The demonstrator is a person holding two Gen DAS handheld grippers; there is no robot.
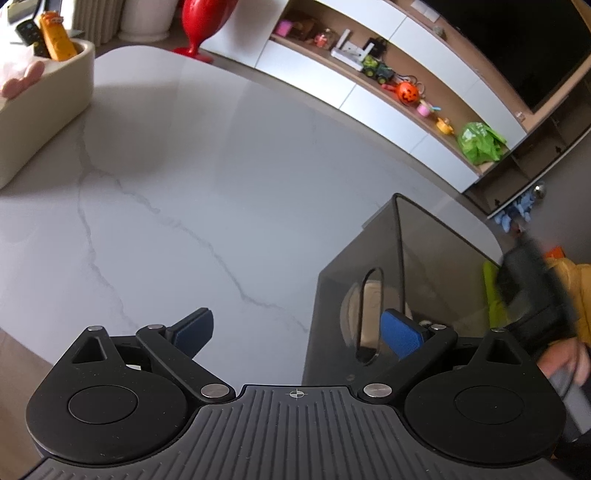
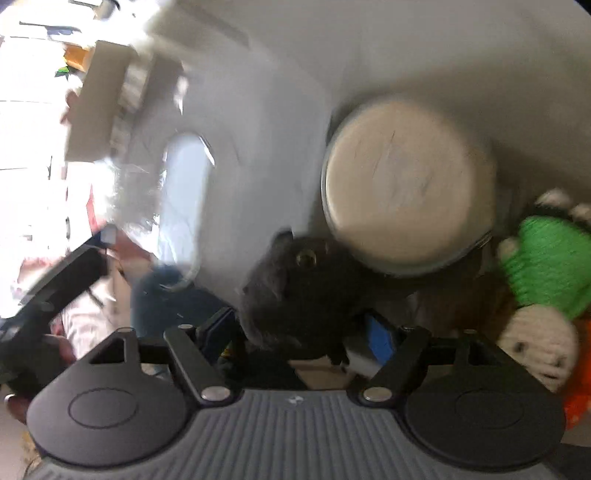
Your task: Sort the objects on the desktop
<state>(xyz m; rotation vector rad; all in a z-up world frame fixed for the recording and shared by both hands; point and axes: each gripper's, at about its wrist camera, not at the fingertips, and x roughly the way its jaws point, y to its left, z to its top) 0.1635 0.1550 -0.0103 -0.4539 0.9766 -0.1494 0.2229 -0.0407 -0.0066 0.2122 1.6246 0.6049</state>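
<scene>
My left gripper (image 1: pixel 299 332) hangs open over the white marble table (image 1: pixel 207 184), and nothing lies between its blue pads (image 1: pixel 402 334). Just right of it stands a smoky see-through bin (image 1: pixel 417 258) with an oval handle cut-out. In the blurred right wrist view, my right gripper (image 2: pixel 299 336) is down inside that bin, shut on a black plush toy (image 2: pixel 295 284) with a shiny eye. Beside the plush lie a round tin with a beige lid (image 2: pixel 406 184) and a green and white knitted toy (image 2: pixel 543 266). The right gripper (image 1: pixel 532 295) and a hand show blurred at the bin's far side.
A cream oval container (image 1: pixel 40 110) at the table's far left holds a black remote (image 1: pixel 31 35) and an orange item (image 1: pixel 57 37). Beyond the table runs a low shelf (image 1: pixel 388 85) with several toys. The bin's handle cut-out (image 2: pixel 184 206) shows on the bin wall.
</scene>
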